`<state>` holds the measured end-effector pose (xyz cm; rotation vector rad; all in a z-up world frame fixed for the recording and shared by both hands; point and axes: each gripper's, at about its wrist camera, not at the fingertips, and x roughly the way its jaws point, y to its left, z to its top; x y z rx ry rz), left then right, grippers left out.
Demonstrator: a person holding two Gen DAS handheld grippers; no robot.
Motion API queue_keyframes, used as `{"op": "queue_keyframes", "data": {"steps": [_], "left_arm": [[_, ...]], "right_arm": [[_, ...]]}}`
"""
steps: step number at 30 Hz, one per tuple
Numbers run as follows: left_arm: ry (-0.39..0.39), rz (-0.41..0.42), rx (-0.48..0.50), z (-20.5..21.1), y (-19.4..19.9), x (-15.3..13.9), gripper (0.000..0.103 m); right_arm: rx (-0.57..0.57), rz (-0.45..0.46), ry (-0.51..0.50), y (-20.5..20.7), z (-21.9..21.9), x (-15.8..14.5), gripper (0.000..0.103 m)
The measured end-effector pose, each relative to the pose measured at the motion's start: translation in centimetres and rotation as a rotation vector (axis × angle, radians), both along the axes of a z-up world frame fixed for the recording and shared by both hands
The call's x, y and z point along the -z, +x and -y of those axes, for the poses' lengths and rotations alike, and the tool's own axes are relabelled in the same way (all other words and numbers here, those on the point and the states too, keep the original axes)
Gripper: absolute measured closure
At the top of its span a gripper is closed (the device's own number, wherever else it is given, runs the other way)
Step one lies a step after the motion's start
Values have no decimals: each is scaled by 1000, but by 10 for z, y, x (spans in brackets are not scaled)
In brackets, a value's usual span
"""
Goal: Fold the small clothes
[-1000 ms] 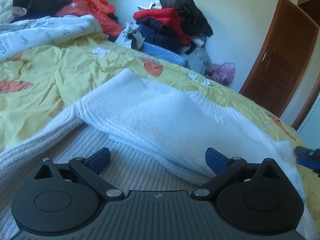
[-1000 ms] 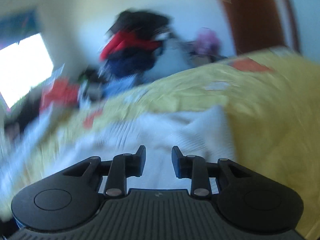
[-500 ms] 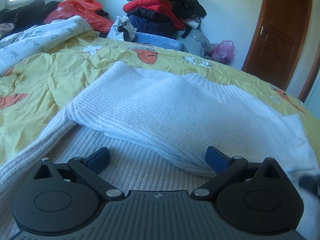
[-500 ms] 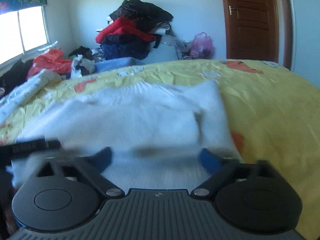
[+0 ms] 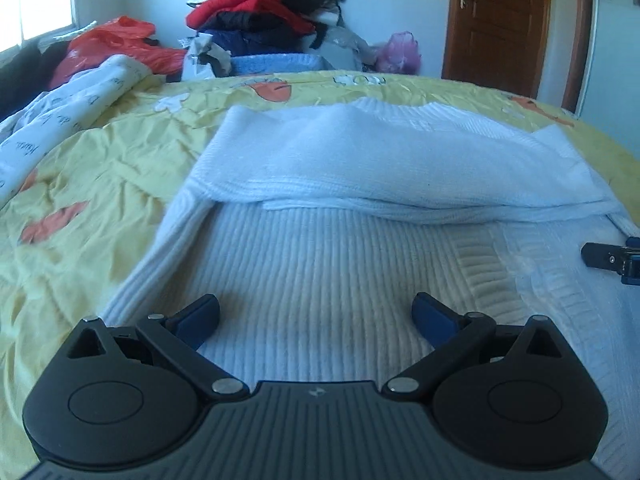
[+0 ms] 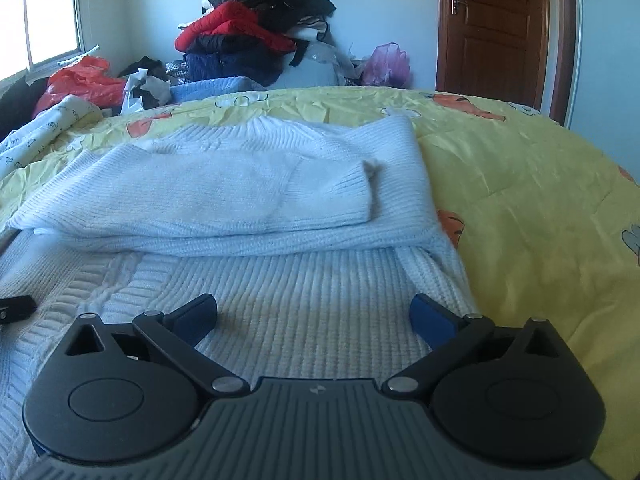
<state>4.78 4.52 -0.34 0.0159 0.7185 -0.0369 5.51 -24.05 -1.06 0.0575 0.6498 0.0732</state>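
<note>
A white knitted sweater (image 5: 340, 248) lies flat on the yellow bedspread (image 5: 100, 168), with both sleeves folded across its upper body. It also shows in the right wrist view (image 6: 240, 208), where the folded sleeve cuff (image 6: 352, 188) lies on top. My left gripper (image 5: 316, 318) is open and empty, low over the sweater's lower left part. My right gripper (image 6: 314, 316) is open and empty, low over the sweater's lower right part. The right gripper's tip (image 5: 612, 258) shows at the right edge of the left wrist view.
A pile of red, black and blue clothes (image 6: 248, 32) stands against the far wall. Red bags (image 5: 116, 44) and a white printed quilt (image 5: 72, 112) lie at the left. A brown door (image 6: 496, 28) is at the back right. The bed edge curves at the right.
Both grippers have pulled back toward the sweater's lower hem. The right gripper, nearly shut a second ago, has opened wide. The sleeves lie released on the body.
</note>
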Motion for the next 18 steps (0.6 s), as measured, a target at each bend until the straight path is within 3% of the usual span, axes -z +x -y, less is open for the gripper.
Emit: {"op": "queue_keyframes", "data": {"steps": [7,18], "left_arm": [[19,0,-16,6,3,1,0],[16,2,-15,4,2,1,0]], "right_arm": [[7,-12,-52,-3,-7,0,2],[-4,-5,-57,-61,-3,3,2]]}}
